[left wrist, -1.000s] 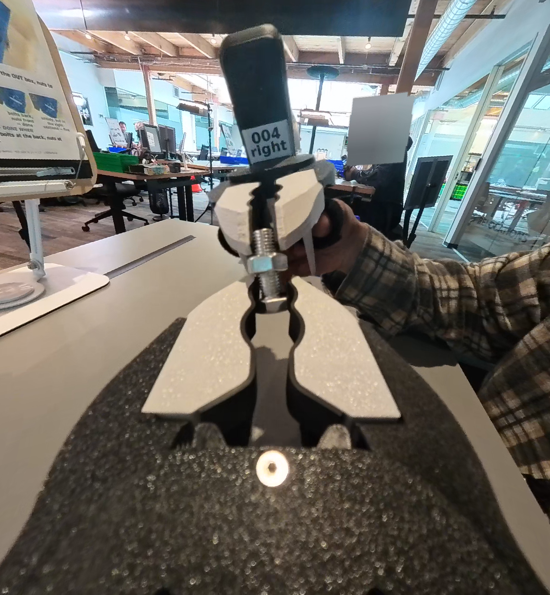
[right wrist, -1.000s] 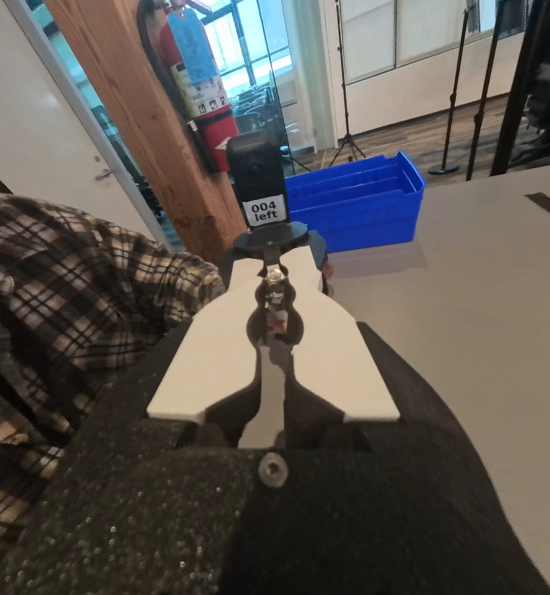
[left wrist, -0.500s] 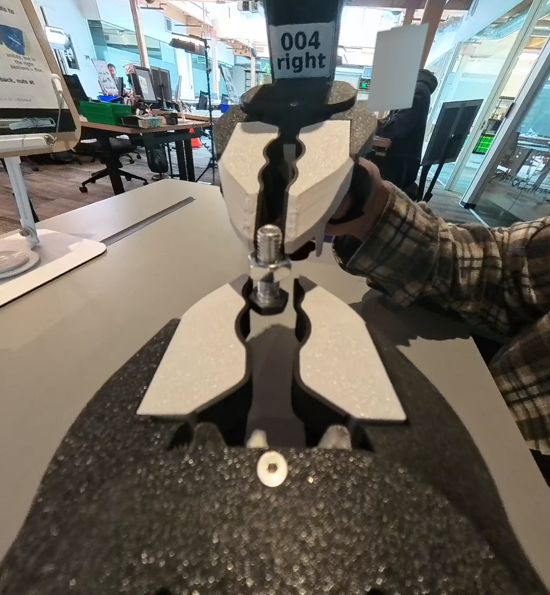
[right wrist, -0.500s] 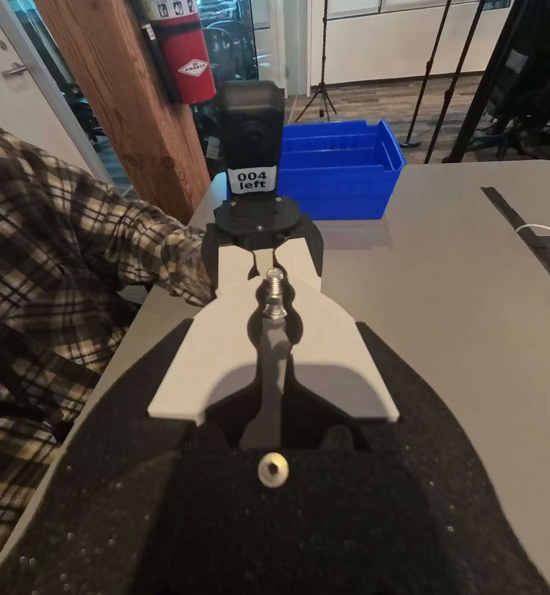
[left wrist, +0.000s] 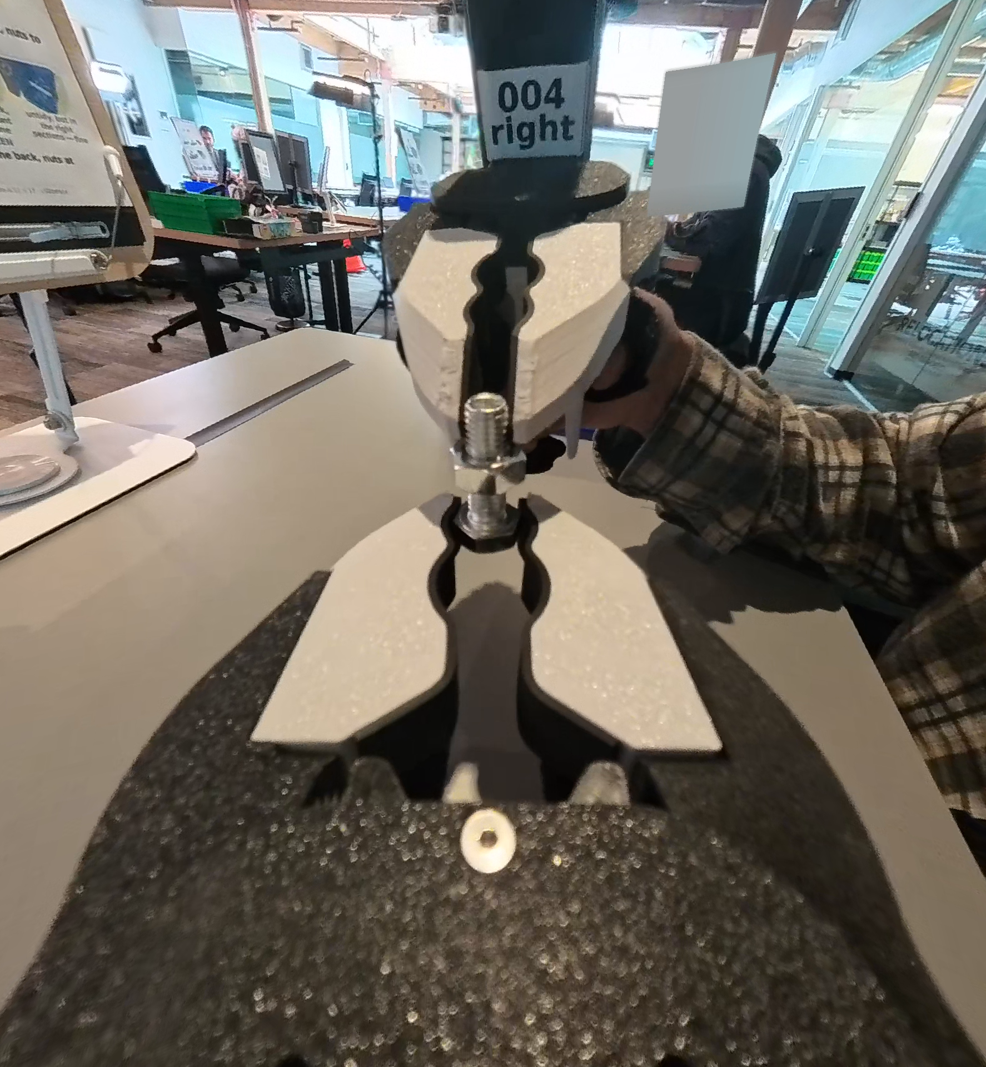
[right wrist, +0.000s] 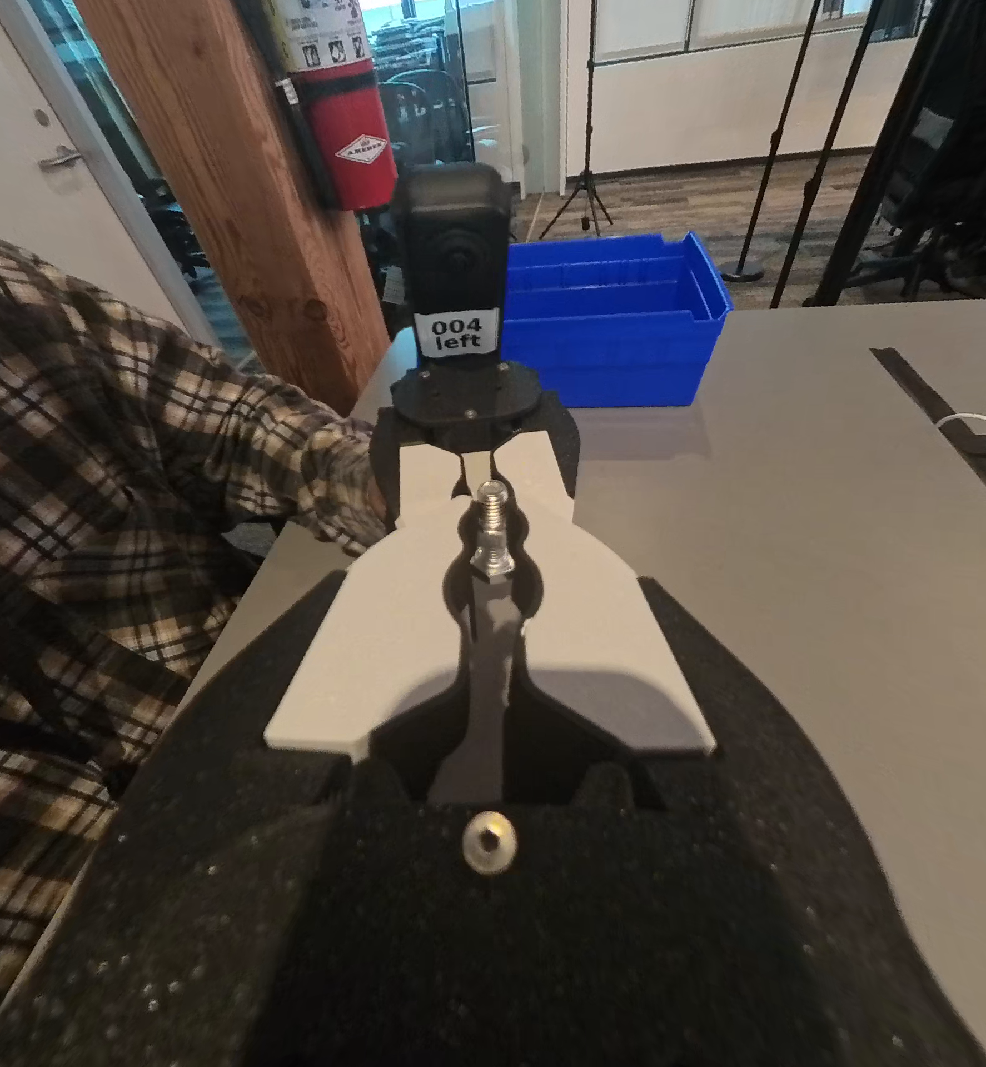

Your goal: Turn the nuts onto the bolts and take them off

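Note:
A silver bolt (left wrist: pixel 486 416) stands upright between the two grippers, with a hex nut (left wrist: pixel 488 470) partway down its thread. My left gripper (left wrist: pixel 488 513) is shut on the bolt's head from below. My right gripper (left wrist: pixel 490 441) faces it, tilted down over the bolt, with its fingertips closed at the nut. In the right wrist view, my right gripper (right wrist: pixel 492 534) holds the nut (right wrist: pixel 492 564) in its tip recess. The bolt (right wrist: pixel 490 517) rises from it, and the left gripper (right wrist: pixel 482 476) is just beyond. The bolt's head is hidden there.
The grey table (left wrist: pixel 190 577) has a dark strip (left wrist: pixel 271 398). A sheet on a stand (left wrist: pixel 29 115) with a white base (left wrist: pixel 75 467) stands at the left. A blue bin (right wrist: pixel 606 346) sits at the table's far edge by a wooden post (right wrist: pixel 236 202). Plaid sleeves (left wrist: pixel 825 491) hold the grippers. About 4 centimeters separates my left fingertips from my right.
The right gripper has swung up and closer over the bolt, and its camera now leaves the top of the left wrist view. The left gripper still holds the bolt's head.

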Available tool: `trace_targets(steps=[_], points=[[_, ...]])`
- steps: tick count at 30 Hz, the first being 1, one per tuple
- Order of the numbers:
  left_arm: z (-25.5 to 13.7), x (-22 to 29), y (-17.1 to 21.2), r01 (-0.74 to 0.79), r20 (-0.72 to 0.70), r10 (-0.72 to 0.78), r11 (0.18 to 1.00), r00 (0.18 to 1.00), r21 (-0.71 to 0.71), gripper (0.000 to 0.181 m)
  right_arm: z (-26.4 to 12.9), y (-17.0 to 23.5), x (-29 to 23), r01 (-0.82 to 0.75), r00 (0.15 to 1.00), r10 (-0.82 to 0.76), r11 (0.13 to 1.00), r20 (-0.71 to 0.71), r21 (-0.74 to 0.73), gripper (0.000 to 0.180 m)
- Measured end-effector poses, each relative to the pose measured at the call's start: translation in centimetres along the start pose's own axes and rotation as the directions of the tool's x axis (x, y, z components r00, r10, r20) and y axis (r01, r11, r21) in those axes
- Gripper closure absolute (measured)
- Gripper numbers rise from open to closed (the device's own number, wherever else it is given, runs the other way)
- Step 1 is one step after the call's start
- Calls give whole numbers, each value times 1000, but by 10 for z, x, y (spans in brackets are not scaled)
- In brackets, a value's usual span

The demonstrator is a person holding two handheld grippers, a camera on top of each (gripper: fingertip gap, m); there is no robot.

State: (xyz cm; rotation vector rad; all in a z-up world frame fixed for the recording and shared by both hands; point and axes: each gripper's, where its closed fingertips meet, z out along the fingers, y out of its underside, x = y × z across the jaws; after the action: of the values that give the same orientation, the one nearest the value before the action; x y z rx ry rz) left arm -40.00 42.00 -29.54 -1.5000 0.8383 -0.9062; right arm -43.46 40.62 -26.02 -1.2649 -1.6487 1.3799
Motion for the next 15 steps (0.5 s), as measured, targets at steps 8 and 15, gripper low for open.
trace_targets(steps=[8, 15], points=[[-1, -2, -1, -4, 25, 4, 1000, 1000, -2, 163, -3, -4, 3, 17, 1000, -16, 999, -16, 32, 158], [-4, -7, -4, 9, 47, -10, 1000, 999, 19, 163, -2, -9, 13, 24, 996, -18, 997, -89, 68, 130]])
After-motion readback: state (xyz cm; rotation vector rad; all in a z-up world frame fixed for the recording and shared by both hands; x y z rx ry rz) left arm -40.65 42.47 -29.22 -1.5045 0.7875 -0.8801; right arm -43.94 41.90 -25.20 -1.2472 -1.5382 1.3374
